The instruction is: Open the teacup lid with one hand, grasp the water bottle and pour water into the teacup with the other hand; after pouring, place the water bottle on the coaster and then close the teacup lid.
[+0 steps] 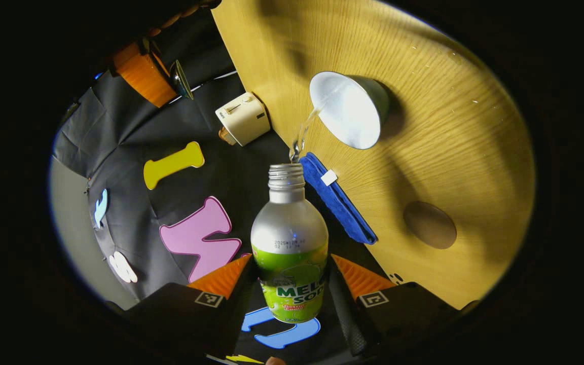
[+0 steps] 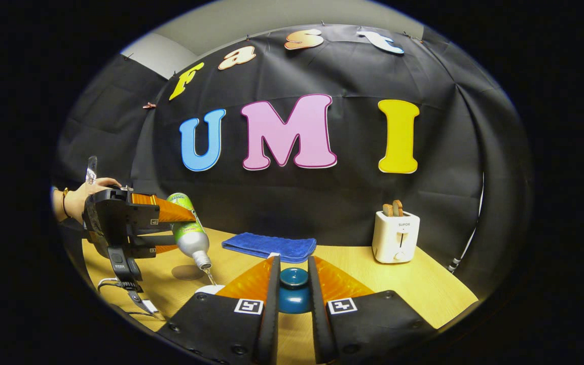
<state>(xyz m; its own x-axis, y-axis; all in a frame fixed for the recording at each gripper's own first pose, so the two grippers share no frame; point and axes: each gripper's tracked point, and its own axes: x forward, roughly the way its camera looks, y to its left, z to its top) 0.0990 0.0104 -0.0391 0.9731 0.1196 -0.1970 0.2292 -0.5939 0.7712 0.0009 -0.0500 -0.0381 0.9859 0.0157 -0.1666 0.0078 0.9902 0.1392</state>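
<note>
We see the left tongs [image 1: 289, 284] clamped on a tilted bottle [image 1: 290, 243], pouring water into the open white cup [image 1: 350, 109] on the desk [image 1: 454, 142]. Our right tongs [image 2: 292, 289] grip the teal lid [image 2: 293, 289], near the cup.

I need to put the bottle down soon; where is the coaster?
In the left gripper view the coaster lies on the table, to the right of the blue cloth and below the teacup.
</note>
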